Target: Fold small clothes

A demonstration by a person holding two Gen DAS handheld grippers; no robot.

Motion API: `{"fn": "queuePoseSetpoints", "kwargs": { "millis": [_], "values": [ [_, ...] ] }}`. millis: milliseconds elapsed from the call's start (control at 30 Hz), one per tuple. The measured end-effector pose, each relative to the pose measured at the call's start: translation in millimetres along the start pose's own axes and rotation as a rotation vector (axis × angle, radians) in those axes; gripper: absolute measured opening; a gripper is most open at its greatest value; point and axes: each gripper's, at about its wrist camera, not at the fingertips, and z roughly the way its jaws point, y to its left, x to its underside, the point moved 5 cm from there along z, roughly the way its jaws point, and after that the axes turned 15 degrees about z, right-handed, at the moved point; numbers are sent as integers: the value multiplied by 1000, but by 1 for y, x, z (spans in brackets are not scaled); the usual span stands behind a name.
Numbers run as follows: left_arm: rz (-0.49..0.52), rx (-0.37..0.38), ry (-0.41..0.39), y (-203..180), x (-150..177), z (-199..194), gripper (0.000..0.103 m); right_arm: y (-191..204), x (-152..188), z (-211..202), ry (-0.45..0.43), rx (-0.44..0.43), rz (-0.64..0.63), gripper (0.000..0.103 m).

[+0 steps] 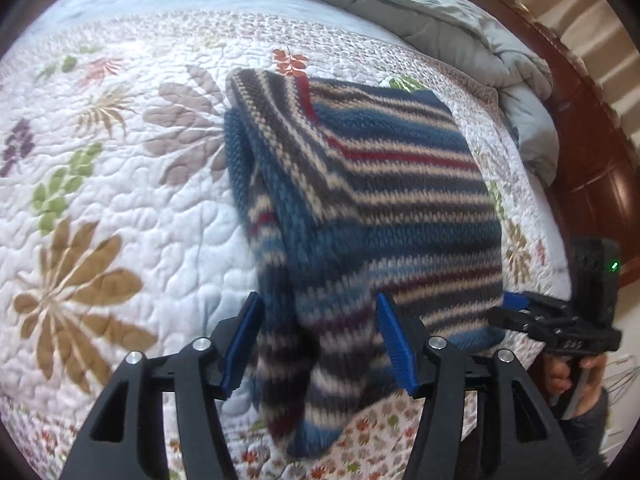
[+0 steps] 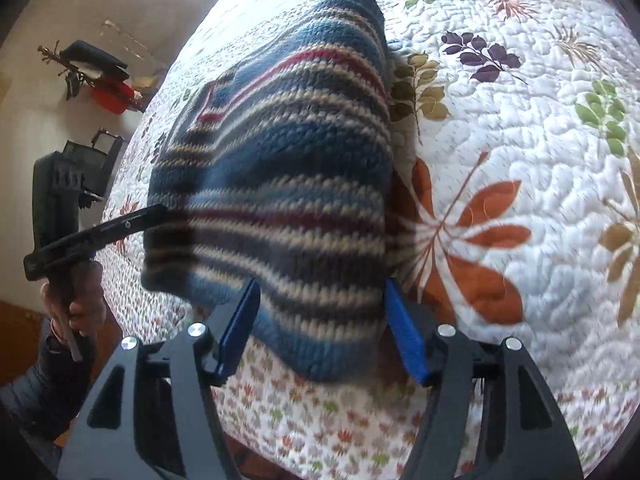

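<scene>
Striped sweater [image 2: 276, 184] folded on floral quilt [image 2: 520, 140]; right gripper [image 2: 320, 328] jaws apart at near edge; left gripper [image 2: 120, 224] at left.

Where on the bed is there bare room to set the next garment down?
The floral quilt lies bare on the left gripper's side of the striped sweater. The rumpled grey comforter by the wooden bed frame crowds the far corner. Nearest edge: both grippers.

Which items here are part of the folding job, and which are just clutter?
Job:
- striped knit sweater, partly folded on the quilt
- left hand-held gripper, pads apart
- right hand-held gripper, pads apart

Lying about:
- floral quilt
- grey duvet, bunched at the bed's far end
- wooden bed frame
- red box off the bed
</scene>
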Motion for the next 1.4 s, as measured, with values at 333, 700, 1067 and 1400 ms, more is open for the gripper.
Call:
{"fn": "queuePoseSetpoints", "kwargs": {
  "millis": [333,700,1067,1400],
  "values": [
    [-66,-23,86,19,35,34,63,-18,27,40,45,110,47,46],
    [-57,-36,-4,8,-19,-34,62,7,-8,-25,-112,86,-5,53],
    [-15,-184,50,1,-76,17,61,66,-62,-2,-135,96,-104,49],
    [-116,-121,118,22,-57,52,73,48,-70,15,-123,93,-45,44]
  ]
}}
